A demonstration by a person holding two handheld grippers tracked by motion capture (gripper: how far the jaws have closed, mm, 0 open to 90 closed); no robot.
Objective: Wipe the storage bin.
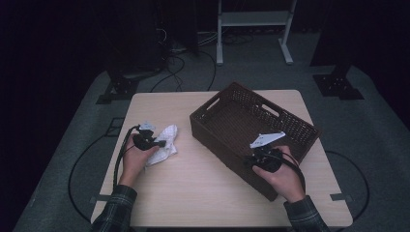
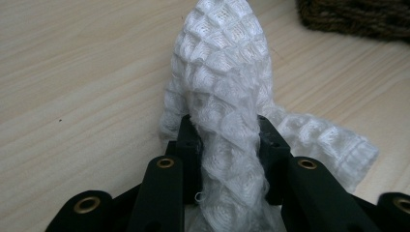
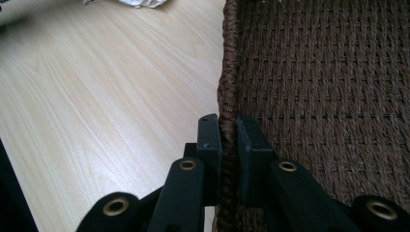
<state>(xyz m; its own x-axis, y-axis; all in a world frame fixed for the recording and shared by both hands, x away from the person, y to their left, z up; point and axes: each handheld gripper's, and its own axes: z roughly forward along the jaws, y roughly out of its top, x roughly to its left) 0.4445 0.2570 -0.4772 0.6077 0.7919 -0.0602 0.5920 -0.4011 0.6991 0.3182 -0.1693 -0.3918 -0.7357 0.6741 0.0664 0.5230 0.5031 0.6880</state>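
Two grippers work the wooden table (image 1: 203, 193): the left gripper (image 2: 226, 131) pinches a bunched white waffle-knit cloth (image 2: 222, 72) lying left of the basket, while the right gripper (image 3: 228, 128) clamps the brown woven basket (image 1: 232, 118) by its near rim.

Light wood-grain table (image 1: 193, 193) with rounded corners, standing on grey carpeted floor (image 1: 377, 145). Directly on the tabletop: a crumpled white waffle-weave cloth (image 1: 166, 140) toward the left side, and a dark brown woven basket (image 1: 227, 116), rectangular with handle slots, set at an angle on the right half. Cloth and basket lie near each other but apart.
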